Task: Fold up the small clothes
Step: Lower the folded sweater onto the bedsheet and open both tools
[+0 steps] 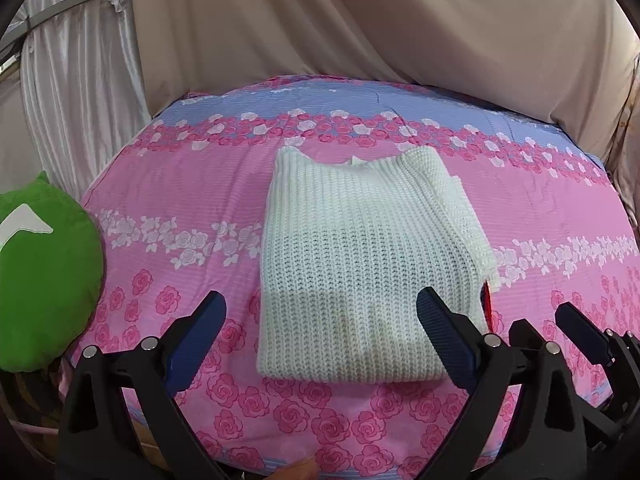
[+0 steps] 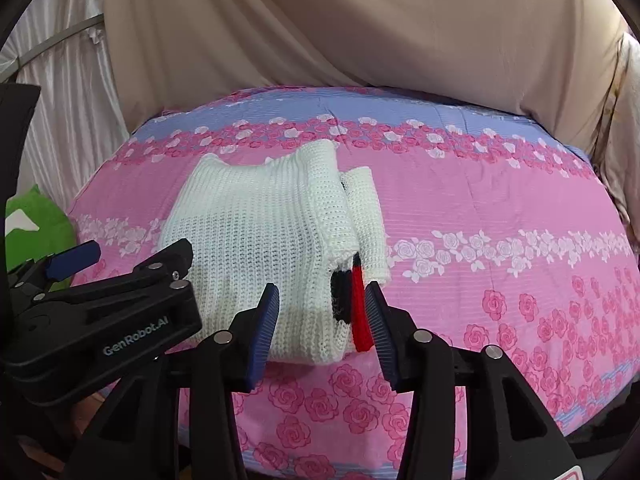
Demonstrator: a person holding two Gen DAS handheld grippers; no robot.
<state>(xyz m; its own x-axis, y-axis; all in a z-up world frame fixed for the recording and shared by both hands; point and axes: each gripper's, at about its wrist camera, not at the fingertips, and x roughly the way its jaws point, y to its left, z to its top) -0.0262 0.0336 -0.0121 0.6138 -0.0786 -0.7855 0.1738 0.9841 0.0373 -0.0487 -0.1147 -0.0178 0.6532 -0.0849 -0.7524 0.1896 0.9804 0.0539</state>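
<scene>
A white knitted sweater (image 1: 360, 256) lies folded into a rectangle on the pink floral bed cover (image 1: 168, 208). In the right wrist view the sweater (image 2: 260, 232) shows a black and red striped part (image 2: 352, 304) at its near right corner. My left gripper (image 1: 324, 320) is open and empty, its fingers standing either side of the sweater's near edge. My right gripper (image 2: 322, 312) is open and empty, just before the sweater's near right corner. The right gripper also shows in the left wrist view (image 1: 552, 324), and the left gripper in the right wrist view (image 2: 132, 256).
A green plush cushion (image 1: 44, 276) sits at the bed's left edge. Beige draped cloth (image 1: 400, 32) hangs behind the bed and white curtains (image 1: 80, 92) at the far left. The bed cover (image 2: 500, 216) stretches to the right of the sweater.
</scene>
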